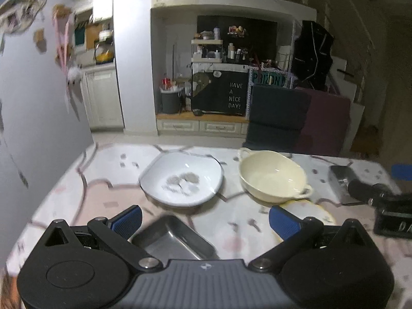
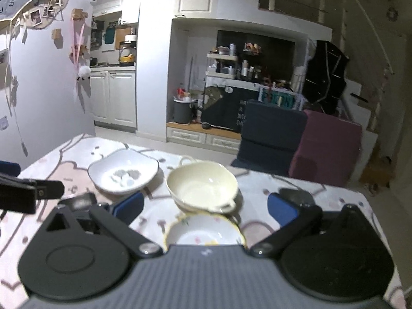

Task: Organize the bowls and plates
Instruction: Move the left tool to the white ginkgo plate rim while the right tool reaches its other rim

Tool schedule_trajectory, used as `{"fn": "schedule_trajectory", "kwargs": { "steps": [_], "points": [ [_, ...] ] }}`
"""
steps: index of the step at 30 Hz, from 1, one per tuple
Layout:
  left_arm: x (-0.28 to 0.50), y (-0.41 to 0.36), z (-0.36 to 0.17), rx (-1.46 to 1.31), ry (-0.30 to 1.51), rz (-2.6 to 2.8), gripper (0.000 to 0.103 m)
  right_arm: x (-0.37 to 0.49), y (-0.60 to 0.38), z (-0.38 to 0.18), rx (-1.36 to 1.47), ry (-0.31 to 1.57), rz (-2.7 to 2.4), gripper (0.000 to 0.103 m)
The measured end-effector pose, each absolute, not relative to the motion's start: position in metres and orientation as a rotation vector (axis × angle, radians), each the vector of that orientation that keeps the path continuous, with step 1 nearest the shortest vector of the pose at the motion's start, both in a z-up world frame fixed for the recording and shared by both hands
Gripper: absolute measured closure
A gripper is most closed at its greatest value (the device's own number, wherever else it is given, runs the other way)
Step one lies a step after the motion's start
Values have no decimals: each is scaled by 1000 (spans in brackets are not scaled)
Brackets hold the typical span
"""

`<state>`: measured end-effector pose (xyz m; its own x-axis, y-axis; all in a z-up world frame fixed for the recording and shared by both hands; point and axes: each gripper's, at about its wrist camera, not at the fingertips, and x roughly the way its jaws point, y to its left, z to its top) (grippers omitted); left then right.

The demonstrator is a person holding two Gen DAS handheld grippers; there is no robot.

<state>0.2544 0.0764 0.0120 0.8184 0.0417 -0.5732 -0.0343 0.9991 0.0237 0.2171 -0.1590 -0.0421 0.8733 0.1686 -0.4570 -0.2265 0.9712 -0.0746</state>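
Both claws hang over the table [image 1: 77, 180] with fingers spread wide, holding nothing. The cream bowl [image 2: 202, 184] sits mid-table. The white dish [image 2: 123, 172] lies just left of it, a yellow-rimmed plate [image 2: 206, 231] in front, under the right gripper [image 2: 206, 209]. A steel tray [image 1: 171, 238] lies beneath the left gripper [image 1: 206, 217].

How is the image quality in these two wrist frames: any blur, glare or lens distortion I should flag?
Left wrist view: motion smear on the wall decorations and table edges; white dish fairly sharp; small glare specks in the cream bowl; dark fisheye corners. Right wrist view: softer overall, the yellow-rimmed plate blurred close to the lens; walls bowed, back room dim.
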Motion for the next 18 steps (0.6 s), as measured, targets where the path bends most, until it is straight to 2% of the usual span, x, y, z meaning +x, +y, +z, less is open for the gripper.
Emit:
{"fn": "schedule_trajectory", "kwargs": {
  "steps": [8,18],
  "points": [
    [316,116,5,106,553,16,0,266,-116,-42,-103,459,259,0],
    [400,178,-17,109,577,-63,0,341,-58,-59,-6,515,306,0]
  ]
}}
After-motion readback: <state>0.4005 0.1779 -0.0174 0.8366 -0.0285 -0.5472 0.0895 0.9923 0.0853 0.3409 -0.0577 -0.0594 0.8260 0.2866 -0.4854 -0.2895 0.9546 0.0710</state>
